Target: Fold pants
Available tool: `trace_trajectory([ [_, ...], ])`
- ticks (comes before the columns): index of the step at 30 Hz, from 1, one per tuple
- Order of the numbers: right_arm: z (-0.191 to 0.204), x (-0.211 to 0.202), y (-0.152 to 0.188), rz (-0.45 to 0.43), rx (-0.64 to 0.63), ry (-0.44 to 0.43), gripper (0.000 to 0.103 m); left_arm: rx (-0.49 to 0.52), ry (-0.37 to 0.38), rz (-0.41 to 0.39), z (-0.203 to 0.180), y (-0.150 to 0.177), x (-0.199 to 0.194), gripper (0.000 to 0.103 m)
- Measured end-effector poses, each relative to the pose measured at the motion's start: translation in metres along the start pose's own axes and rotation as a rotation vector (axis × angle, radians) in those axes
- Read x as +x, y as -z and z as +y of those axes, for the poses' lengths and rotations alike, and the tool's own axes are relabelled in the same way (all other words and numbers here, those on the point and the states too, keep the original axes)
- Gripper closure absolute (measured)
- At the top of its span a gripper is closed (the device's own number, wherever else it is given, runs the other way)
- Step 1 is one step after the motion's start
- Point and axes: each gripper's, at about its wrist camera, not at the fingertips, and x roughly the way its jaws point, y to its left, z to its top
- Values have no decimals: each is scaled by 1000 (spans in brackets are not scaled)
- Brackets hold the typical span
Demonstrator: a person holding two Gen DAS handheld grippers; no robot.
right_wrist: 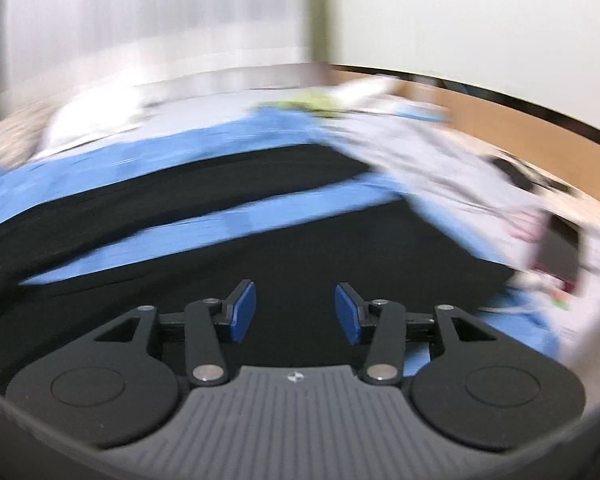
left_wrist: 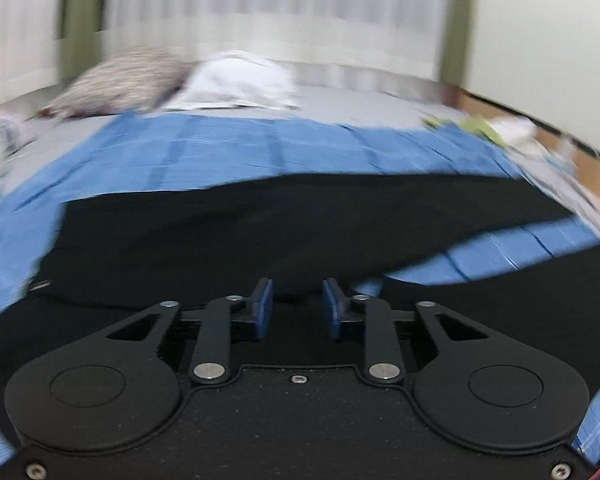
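Two claws, left claw (left_wrist: 297, 302) and right claw (right_wrist: 295, 310), hover parted and empty above black pants (left_wrist: 260, 224) spread flat on the blue bed cover (left_wrist: 228, 152); judged pre-grasp, next each must close on an edge.

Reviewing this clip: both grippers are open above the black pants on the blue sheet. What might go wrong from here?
1. The left hand-held gripper and right hand-held gripper could pinch the blue sheet along with the black pants, dragging it into the fold.
2. Loose white clothes overlap the sheet's right side and might snag.
3. Heavy motion blur hints at fast movement, risking a missed grasp.
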Motion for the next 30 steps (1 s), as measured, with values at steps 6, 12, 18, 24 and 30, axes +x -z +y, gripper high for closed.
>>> trace_trajectory([
  [6, -87, 19, 10, -27, 149, 188, 40, 74, 77, 89, -69, 9, 54, 83],
  [12, -123, 39, 15, -32, 189, 222, 39, 53, 15, 182, -88, 22, 110, 87],
  [18, -120, 60, 5, -24, 172, 201, 49, 69, -24, 162, -94, 17, 124, 87],
  [24, -117, 51, 0, -48, 119, 264, 96, 66, -45, 147, -94, 13, 127, 87],
  [30, -116, 32, 1, -107, 39, 354, 96, 80, -34, 142, -98, 12, 129, 85],
])
